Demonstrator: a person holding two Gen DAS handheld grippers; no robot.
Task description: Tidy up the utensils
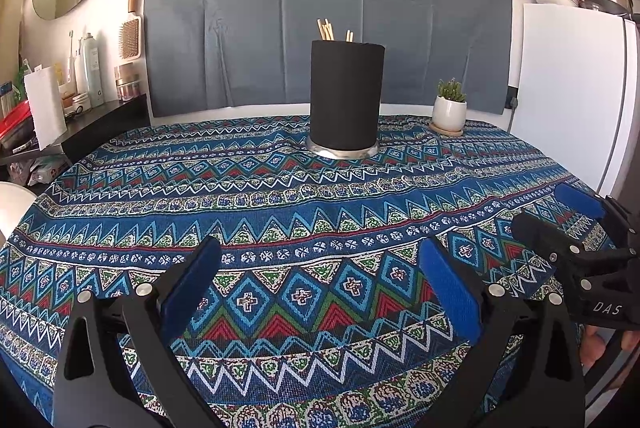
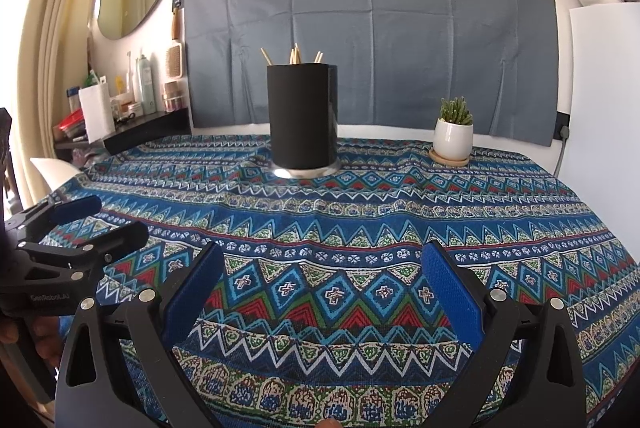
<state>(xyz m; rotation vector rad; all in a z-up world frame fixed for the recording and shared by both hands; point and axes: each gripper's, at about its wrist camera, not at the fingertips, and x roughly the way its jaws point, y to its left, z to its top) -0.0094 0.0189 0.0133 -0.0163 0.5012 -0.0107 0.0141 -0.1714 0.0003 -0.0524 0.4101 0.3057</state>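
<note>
Blue patterned woven cloth covers the tabletop [image 1: 280, 196], and over its near edge the left gripper [image 1: 320, 284] hovers with blue-padded jaws spread wide, holding nothing; the right gripper [image 2: 324, 288] hangs beside it, likewise agape and empty. Farther back stands a black cylindrical utensil holder [image 1: 347, 96] with wooden stick tips [image 1: 326, 29] poking out, a small white potted succulent [image 1: 450, 108] near its right

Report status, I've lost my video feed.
Both hand-held grippers open, empty. Wooden chopsticks upright in black cylindrical holder. Nothing blocking.
</note>
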